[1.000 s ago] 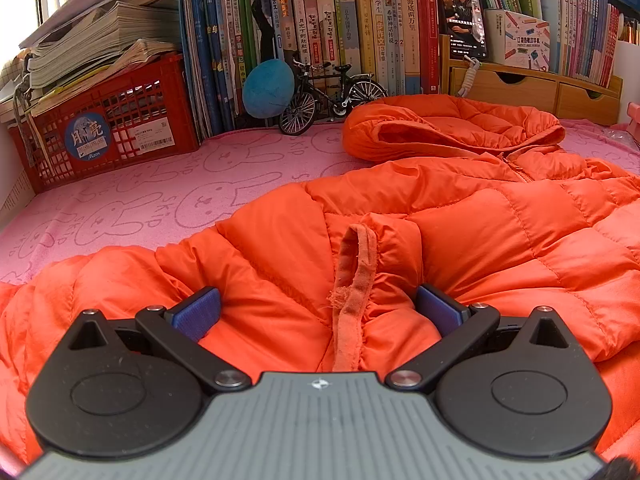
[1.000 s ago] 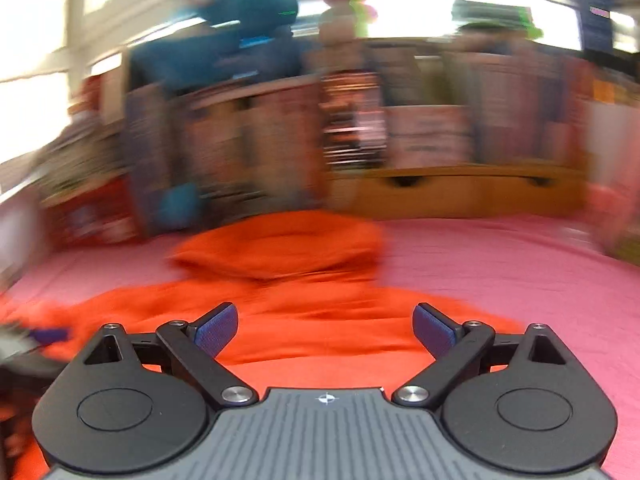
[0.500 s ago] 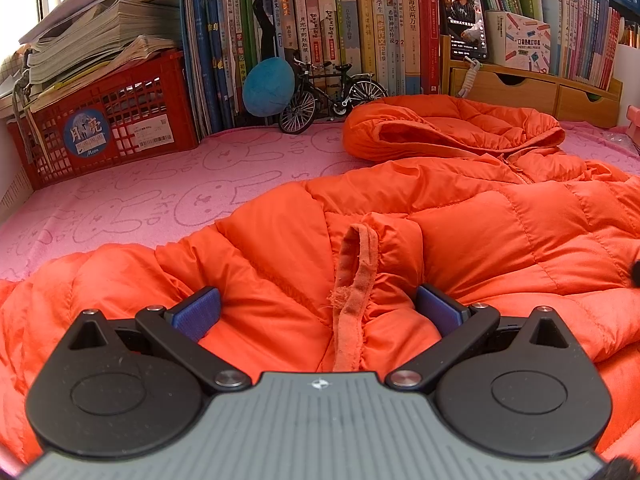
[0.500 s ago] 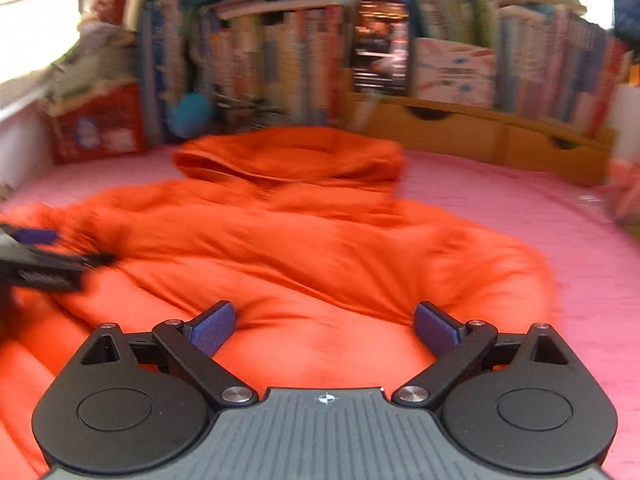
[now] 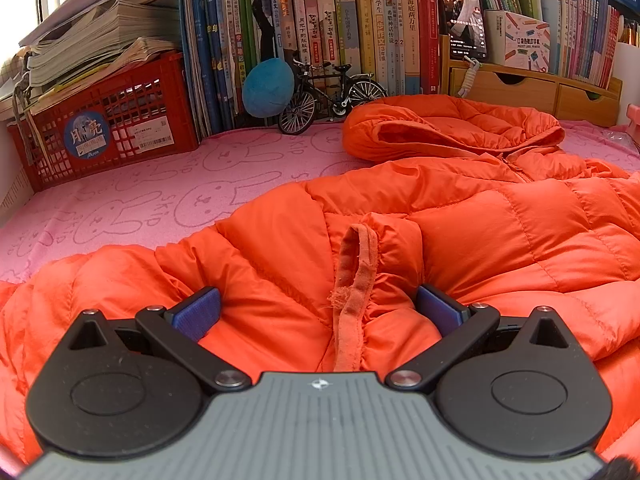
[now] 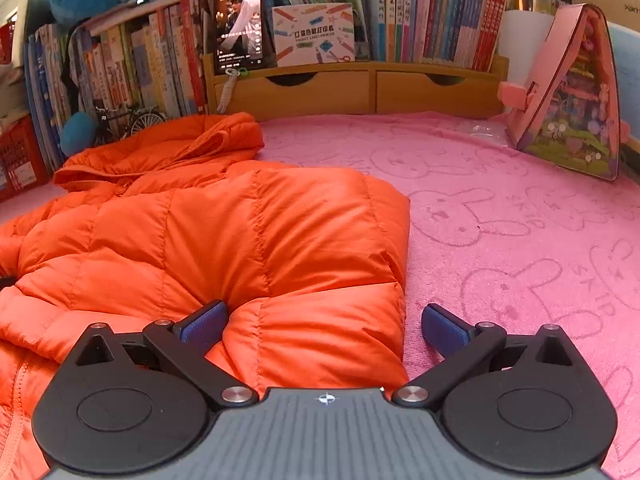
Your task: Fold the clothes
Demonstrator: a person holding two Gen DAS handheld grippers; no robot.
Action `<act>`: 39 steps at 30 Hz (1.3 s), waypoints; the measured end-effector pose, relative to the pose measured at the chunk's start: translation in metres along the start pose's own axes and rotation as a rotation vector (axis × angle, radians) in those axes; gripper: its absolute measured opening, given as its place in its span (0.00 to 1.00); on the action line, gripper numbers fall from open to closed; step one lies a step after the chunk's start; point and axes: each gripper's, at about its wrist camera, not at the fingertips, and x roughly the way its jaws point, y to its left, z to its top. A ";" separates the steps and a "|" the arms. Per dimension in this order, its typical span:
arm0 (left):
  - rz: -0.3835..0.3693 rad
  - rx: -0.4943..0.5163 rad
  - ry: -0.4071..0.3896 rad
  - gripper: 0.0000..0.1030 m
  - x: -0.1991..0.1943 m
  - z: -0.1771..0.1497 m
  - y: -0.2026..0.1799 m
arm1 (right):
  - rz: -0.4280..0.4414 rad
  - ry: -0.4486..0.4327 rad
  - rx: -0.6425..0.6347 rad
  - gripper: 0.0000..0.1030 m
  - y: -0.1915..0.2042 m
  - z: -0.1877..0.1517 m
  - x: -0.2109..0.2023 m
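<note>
An orange puffer jacket point(image 5: 460, 236) lies spread on a pink bunny-print cloth point(image 5: 132, 204), its hood point(image 5: 448, 128) toward the bookshelf. My left gripper point(image 5: 318, 312) is open, its blue pads on either side of a sleeve cuff with a frayed orange trim point(image 5: 356, 280). In the right wrist view the jacket point(image 6: 224, 236) fills the left half. My right gripper point(image 6: 324, 326) is open at the jacket's right edge, with the left pad point(image 6: 204, 322) pressed into the fabric and the right pad over the pink cloth point(image 6: 520, 232).
A red crate point(image 5: 108, 124) with papers stands at back left. A model bicycle point(image 5: 332, 96) and a blue plush ball point(image 5: 268, 88) stand before the books. A wooden drawer unit point(image 6: 360, 88) runs along the back. A pink house-shaped toy case point(image 6: 568, 92) leans at right.
My right gripper has swung down and settled at the jacket's right edge; its view went from blurred to sharp. The left gripper has stayed put around the cuff.
</note>
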 end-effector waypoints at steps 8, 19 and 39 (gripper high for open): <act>-0.007 -0.003 -0.001 1.00 0.000 0.000 0.001 | -0.002 -0.002 0.004 1.00 0.002 0.000 0.000; -0.024 -0.048 -0.088 1.00 -0.052 0.001 0.025 | 0.019 -0.015 0.017 1.00 0.001 0.001 -0.003; 0.201 -0.100 0.004 1.00 -0.088 -0.043 0.097 | 0.267 -0.103 -0.354 1.00 0.143 -0.008 -0.056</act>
